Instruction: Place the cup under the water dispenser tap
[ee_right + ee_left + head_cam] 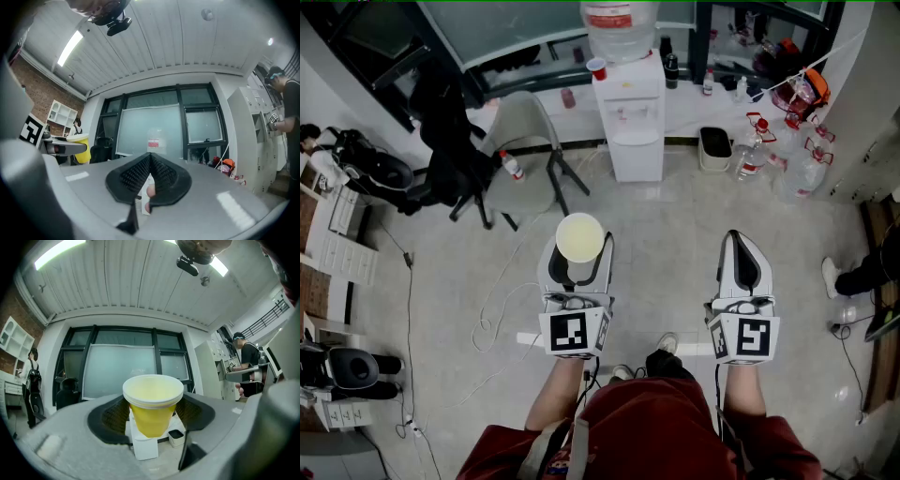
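Note:
A yellow paper cup (pixel 579 238) stands upright between the jaws of my left gripper (pixel 579 255), which is shut on it; in the left gripper view the cup (pixel 153 404) fills the gap between the black pads. The white water dispenser (pixel 629 117) with a large bottle on top stands against the far wall, well ahead of both grippers, and shows behind the cup as a white block (pixel 143 446). My right gripper (pixel 742 264) is held level at the right, its jaws shut with nothing between them (pixel 149 180). The dispenser (pixel 145 187) shows past its pads.
A grey chair (pixel 520 150) draped with a dark jacket stands left of the dispenser. A small bin (pixel 715 147) and several water bottles (pixel 787 159) sit to its right. Cables (pixel 502 309) trail over the floor at the left. A person stands at the right (pixel 246 362).

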`<action>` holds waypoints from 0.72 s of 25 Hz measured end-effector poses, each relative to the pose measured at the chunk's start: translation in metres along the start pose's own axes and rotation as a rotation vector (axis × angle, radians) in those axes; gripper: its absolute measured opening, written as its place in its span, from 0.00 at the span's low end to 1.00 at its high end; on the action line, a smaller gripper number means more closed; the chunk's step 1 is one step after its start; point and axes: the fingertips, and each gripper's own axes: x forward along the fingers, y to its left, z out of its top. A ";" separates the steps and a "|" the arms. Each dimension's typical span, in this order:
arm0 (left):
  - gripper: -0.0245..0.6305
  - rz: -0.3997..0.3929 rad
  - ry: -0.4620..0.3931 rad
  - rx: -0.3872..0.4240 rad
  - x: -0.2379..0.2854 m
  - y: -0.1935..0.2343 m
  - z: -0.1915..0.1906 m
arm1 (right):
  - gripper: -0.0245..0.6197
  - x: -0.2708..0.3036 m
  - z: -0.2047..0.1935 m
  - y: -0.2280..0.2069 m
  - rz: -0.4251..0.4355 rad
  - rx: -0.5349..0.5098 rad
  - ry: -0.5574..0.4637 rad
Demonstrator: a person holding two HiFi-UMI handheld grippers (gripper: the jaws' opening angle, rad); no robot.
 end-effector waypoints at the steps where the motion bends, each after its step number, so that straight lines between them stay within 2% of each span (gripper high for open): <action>1: 0.52 -0.007 -0.006 0.002 -0.011 0.004 0.003 | 0.04 -0.007 0.003 0.010 -0.001 -0.002 -0.003; 11: 0.52 -0.042 -0.036 -0.024 -0.103 0.052 0.016 | 0.04 -0.067 0.025 0.102 -0.023 -0.023 -0.016; 18: 0.52 -0.044 -0.060 -0.033 -0.130 0.076 0.016 | 0.04 -0.079 0.028 0.136 -0.036 -0.003 -0.029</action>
